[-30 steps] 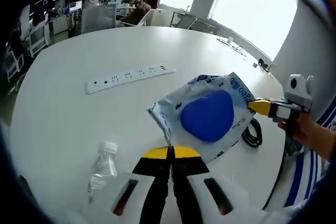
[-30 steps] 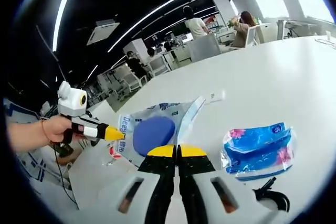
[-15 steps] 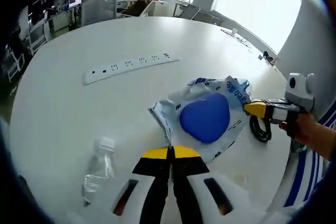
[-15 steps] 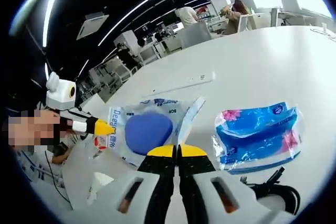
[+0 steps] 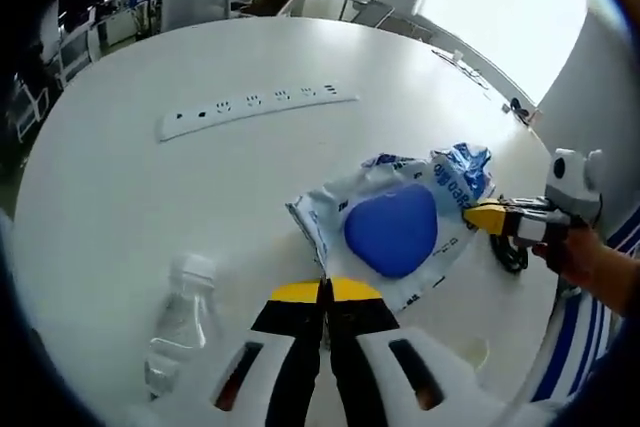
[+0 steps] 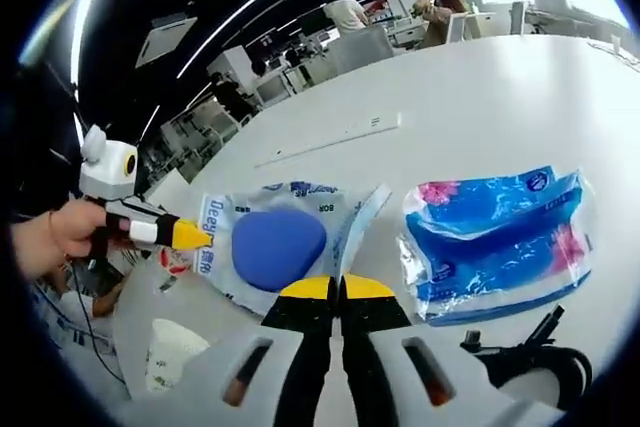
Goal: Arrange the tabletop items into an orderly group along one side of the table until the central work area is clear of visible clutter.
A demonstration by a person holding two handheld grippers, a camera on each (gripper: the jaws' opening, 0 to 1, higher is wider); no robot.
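A clear printed bag holding a round blue pad (image 5: 392,229) (image 6: 278,245) hangs stretched just above the white table (image 5: 150,197). At the bottom of the left gripper view, my left gripper (image 5: 325,293) is shut on the bag's near edge. The right gripper (image 5: 487,215) comes in from the right, its yellow tip pinching the far printed edge. In the right gripper view, my right gripper (image 6: 338,288) is shut on a flap of the bag, and the left gripper (image 6: 190,237) meets the bag's printed edge from the left.
A plastic water bottle (image 5: 178,325) lies near my left jaws. A white power strip (image 5: 255,107) (image 6: 330,140) lies farther out. A blue tissue pack (image 6: 495,237), a black cable (image 6: 525,362) (image 5: 510,252) and a paper cup (image 6: 175,367) sit close by. People and chairs stand beyond the table.
Both views have shifted as the hands moved. The bag stays held between the grippers and sits lower over the table, and the tissue pack looks nearer and larger.
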